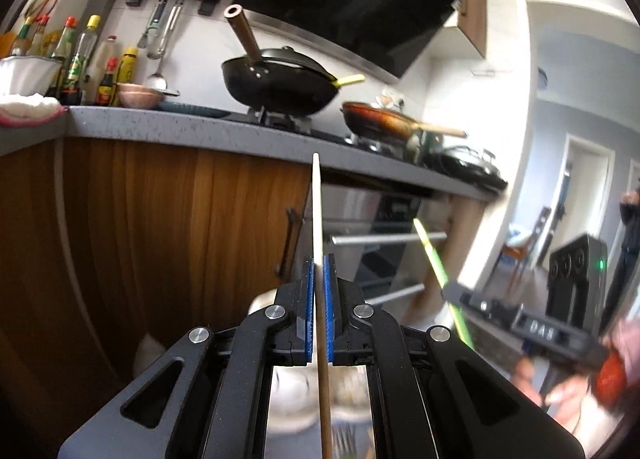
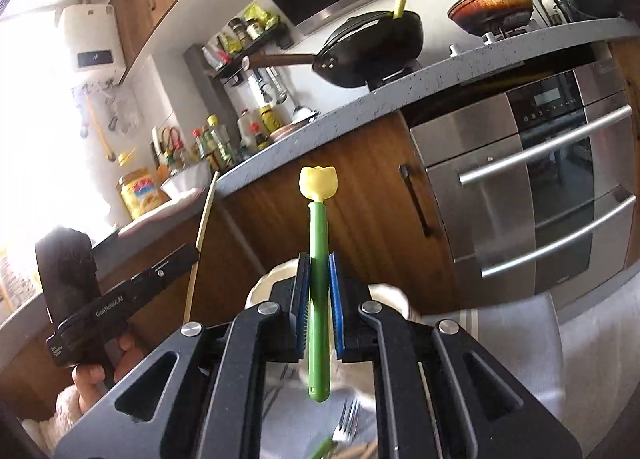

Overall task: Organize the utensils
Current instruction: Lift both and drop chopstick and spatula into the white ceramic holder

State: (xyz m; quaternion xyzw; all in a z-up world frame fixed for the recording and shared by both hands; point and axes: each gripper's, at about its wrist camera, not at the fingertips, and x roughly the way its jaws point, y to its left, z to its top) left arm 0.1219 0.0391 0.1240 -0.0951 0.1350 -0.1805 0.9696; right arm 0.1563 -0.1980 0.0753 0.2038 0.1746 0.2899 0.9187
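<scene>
While both fingers grip, chopstick (image 1: 317, 219) and green utensil (image 2: 319, 259) point upward — nearly vertical.

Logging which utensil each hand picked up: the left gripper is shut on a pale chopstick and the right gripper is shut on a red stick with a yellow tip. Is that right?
Not quite: the stick in the right gripper is green, not red, as the right wrist view shows. Its tip is yellow, and the left gripper is indeed shut on a pale chopstick.
</scene>
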